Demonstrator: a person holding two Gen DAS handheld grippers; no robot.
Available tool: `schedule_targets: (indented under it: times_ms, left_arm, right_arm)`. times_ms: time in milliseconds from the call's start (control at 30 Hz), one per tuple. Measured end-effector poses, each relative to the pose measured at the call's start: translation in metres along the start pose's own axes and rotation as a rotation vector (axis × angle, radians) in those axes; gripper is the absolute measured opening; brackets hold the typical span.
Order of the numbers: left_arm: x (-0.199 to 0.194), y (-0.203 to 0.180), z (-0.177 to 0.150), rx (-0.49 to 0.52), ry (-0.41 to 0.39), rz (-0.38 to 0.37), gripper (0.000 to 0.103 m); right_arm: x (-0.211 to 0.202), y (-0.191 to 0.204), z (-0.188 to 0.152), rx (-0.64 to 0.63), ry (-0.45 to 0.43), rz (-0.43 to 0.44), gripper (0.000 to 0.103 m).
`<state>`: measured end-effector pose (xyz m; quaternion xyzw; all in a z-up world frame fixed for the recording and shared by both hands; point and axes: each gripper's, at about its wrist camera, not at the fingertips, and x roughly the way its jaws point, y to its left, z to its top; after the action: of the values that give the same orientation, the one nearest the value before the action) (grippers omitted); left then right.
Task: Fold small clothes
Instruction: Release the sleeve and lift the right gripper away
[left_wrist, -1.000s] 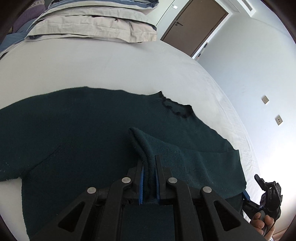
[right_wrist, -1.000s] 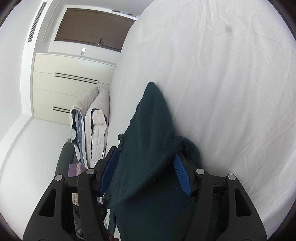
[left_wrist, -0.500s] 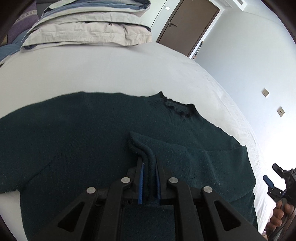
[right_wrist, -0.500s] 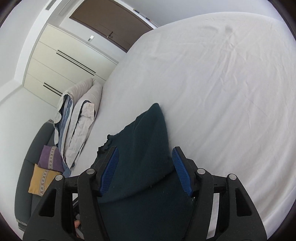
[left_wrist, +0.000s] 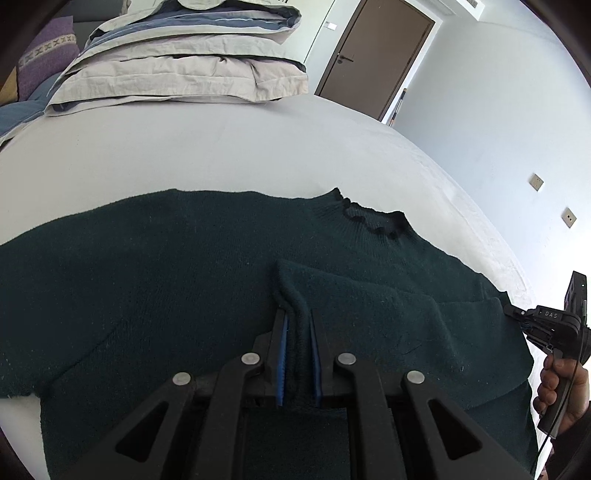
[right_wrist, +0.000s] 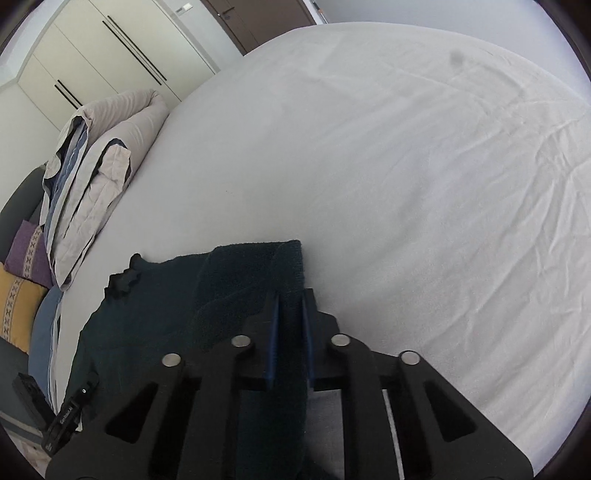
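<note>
- The dark green sweater lay spread on the white bed, hem folded upward.
- The left hand-held gripper pinched a fold of its hem.
- The right hand-held gripper clamped another fold, near folded bedding.

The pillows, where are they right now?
In the left wrist view the pillows are stacked at the far end of the bed, top left, beyond the sweater. The door stands to their right.
</note>
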<state>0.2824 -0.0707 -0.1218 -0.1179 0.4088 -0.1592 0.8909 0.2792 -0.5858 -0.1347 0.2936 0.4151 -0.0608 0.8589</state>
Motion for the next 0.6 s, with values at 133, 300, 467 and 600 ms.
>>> schedule_targets:
  times_ms: [133,300,467,600]
  left_arm:
    - [-0.009,-0.008,-0.002,0.034,-0.031,0.004,0.012]
    - [0.006,0.003,-0.010,-0.001,0.026,0.044,0.018]
    - [0.008,0.006,-0.009,-0.004,0.027,0.025,0.021]
    - [0.009,0.007,-0.011,-0.017,0.027,-0.015,0.031]
  right_arm:
    - [-0.011,-0.015,-0.007,0.019,-0.056,-0.003,0.006]
    - [-0.003,-0.023,-0.006,0.041,-0.065,-0.010,0.005]
    - [-0.007,-0.028,-0.005,0.069,-0.036,-0.012,0.009]
    - [-0.051,-0.006,-0.022,0.048,-0.107,0.052,0.011]
